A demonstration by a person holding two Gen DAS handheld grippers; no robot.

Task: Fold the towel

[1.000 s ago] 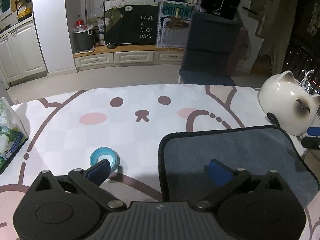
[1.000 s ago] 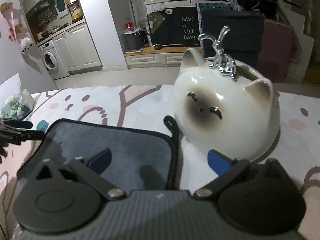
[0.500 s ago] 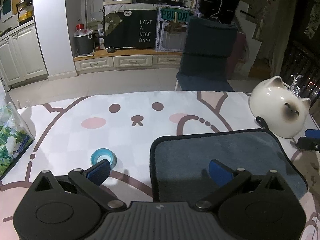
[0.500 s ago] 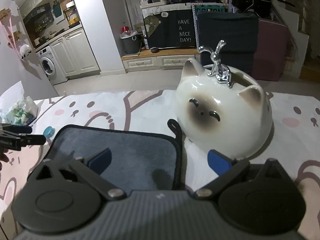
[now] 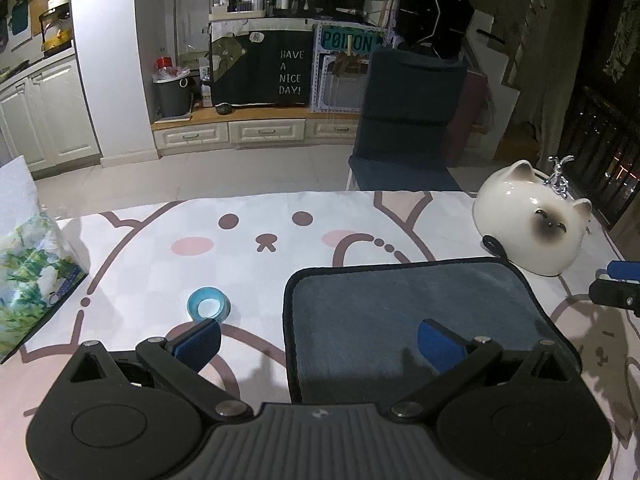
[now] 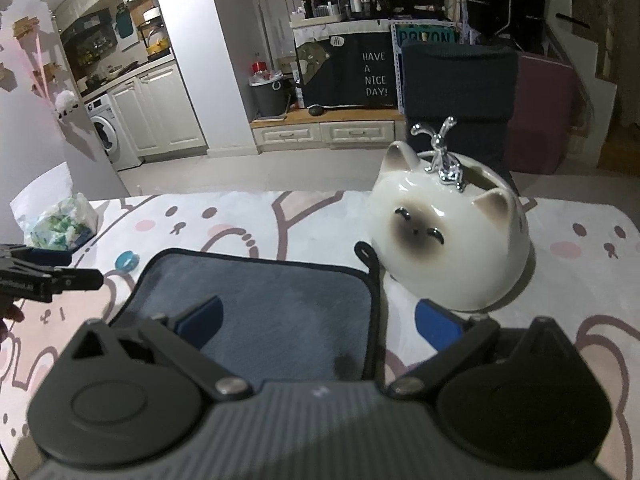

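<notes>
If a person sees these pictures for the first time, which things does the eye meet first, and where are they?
First comes the glossy white ceramic cat-shaped pot with a silver rabbit figure on its rim, at the table's far right. Beside it lies the dark grey towel with black edging, flat on the pink and white cartoon-rabbit tablecloth. A small blue tape roll lies left of the towel.

- towel (image 5: 408, 308): grey plush cloth, matt, fuzzy nap, black stitched edge binding
- tablecloth (image 5: 160, 264): smooth printed fabric, faint checker weave, matt
- cat pot (image 6: 448, 240): glazed ceramic, glossy, light reflections on it
- rabbit figure (image 6: 442, 158): chrome-like metal, mirror shine
- tape roll (image 5: 209, 307): blue, shiny plastic look
- tissue pack (image 5: 28, 276): crinkly printed plastic film, slight sheen
- left gripper (image 5: 318, 342): matt black plastic, ribbed body; blue pads (image 5: 200, 342) textured, rubbery
- right gripper (image 6: 318, 322): same matt black plastic, metal pivot pins
</notes>
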